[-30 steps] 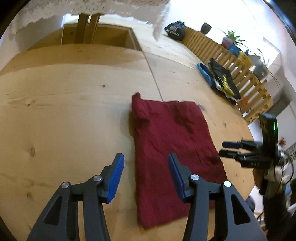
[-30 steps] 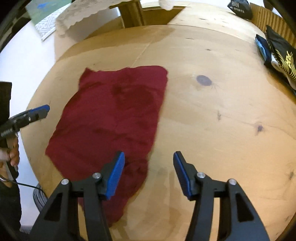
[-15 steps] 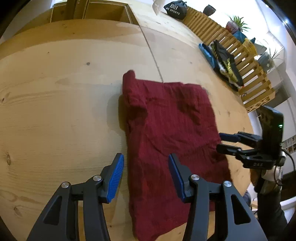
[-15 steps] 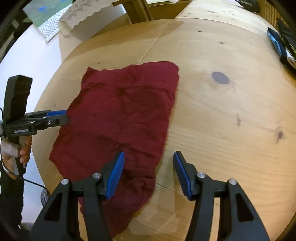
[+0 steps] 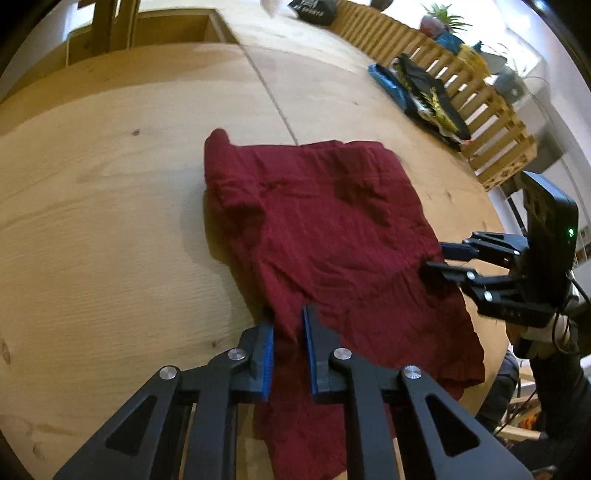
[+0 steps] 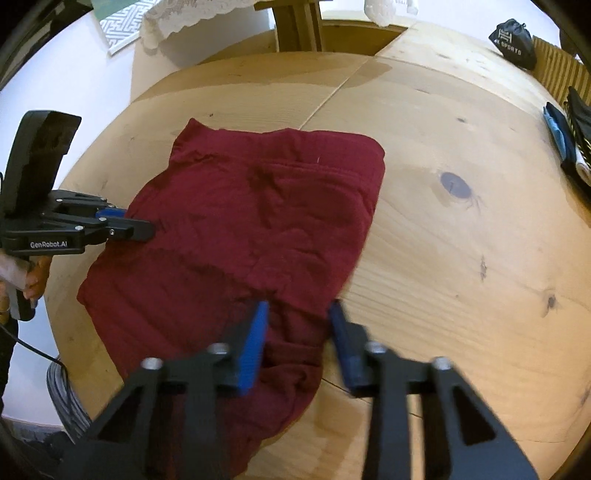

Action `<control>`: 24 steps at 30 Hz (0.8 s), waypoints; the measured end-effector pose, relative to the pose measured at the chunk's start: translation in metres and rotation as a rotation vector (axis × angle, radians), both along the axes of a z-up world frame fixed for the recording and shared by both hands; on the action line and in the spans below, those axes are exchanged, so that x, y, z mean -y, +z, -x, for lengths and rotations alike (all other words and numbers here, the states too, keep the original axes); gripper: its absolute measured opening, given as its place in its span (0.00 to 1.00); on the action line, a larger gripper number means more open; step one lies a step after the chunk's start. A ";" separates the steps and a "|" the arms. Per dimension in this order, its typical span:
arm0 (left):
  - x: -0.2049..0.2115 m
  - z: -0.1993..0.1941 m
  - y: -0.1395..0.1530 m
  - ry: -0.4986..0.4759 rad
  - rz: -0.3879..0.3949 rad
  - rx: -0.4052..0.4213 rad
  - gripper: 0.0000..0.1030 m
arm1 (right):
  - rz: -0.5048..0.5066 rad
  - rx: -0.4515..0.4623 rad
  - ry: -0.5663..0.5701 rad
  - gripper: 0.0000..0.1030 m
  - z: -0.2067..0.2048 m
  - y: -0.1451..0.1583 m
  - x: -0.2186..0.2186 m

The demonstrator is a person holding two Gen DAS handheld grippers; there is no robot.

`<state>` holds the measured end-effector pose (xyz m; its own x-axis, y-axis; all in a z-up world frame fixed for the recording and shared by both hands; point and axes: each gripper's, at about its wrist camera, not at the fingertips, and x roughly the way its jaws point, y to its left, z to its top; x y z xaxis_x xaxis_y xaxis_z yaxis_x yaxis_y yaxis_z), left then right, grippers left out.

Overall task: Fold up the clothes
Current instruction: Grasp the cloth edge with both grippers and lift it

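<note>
A dark red garment (image 5: 325, 229) lies spread and wrinkled on the wooden table (image 5: 92, 206); it also shows in the right wrist view (image 6: 258, 218). My left gripper (image 5: 288, 332) is shut on the garment's left edge near the table's front; it shows from the side in the right wrist view (image 6: 136, 229). My right gripper (image 6: 297, 321) straddles the garment's right edge with its jaws partly closed and a gap still between them. It shows in the left wrist view (image 5: 436, 262) at the cloth's right edge.
A pile of dark and blue clothes (image 5: 421, 88) lies at the table's far right beside a slatted wooden rail (image 5: 480, 96). A black bag (image 6: 513, 44) sits at the far end. A lace cloth (image 6: 184, 14) hangs at the back.
Both grippers have moved down to the garment's side edges. The left one has closed on the cloth. The right one's jaws have narrowed around the opposite edge.
</note>
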<state>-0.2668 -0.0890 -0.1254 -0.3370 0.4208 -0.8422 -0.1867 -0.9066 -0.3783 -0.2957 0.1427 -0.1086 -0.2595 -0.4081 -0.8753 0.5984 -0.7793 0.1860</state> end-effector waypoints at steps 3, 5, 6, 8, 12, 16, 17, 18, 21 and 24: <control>0.005 -0.003 -0.003 0.009 -0.042 -0.011 0.06 | 0.095 0.073 -0.027 0.08 0.005 -0.003 -0.015; 0.010 -0.004 -0.004 0.024 -0.099 -0.017 0.05 | 0.157 0.122 -0.048 0.07 0.008 -0.004 -0.025; 0.013 -0.005 -0.004 0.035 -0.135 -0.020 0.05 | 0.186 0.147 -0.065 0.07 0.011 -0.004 -0.031; 0.019 -0.010 0.001 0.052 -0.190 -0.041 0.05 | 0.237 0.164 -0.091 0.07 0.012 0.003 -0.038; 0.021 -0.032 0.040 0.046 -0.255 -0.147 0.05 | 0.324 0.111 -0.112 0.07 0.001 0.043 -0.052; 0.012 -0.069 0.092 0.015 -0.248 -0.285 0.05 | 0.391 0.042 -0.099 0.07 -0.024 0.093 -0.066; 0.012 -0.080 0.104 0.013 -0.257 -0.307 0.05 | 0.403 0.024 -0.093 0.07 -0.034 0.106 -0.069; 0.011 -0.092 0.115 0.004 -0.264 -0.332 0.05 | 0.412 0.006 -0.086 0.07 -0.042 0.117 -0.070; 0.007 -0.114 0.142 -0.031 -0.272 -0.382 0.05 | 0.426 -0.046 -0.064 0.07 -0.066 0.142 -0.071; -0.003 -0.100 0.142 -0.051 -0.270 -0.356 0.05 | 0.405 -0.044 -0.060 0.07 -0.058 0.140 -0.067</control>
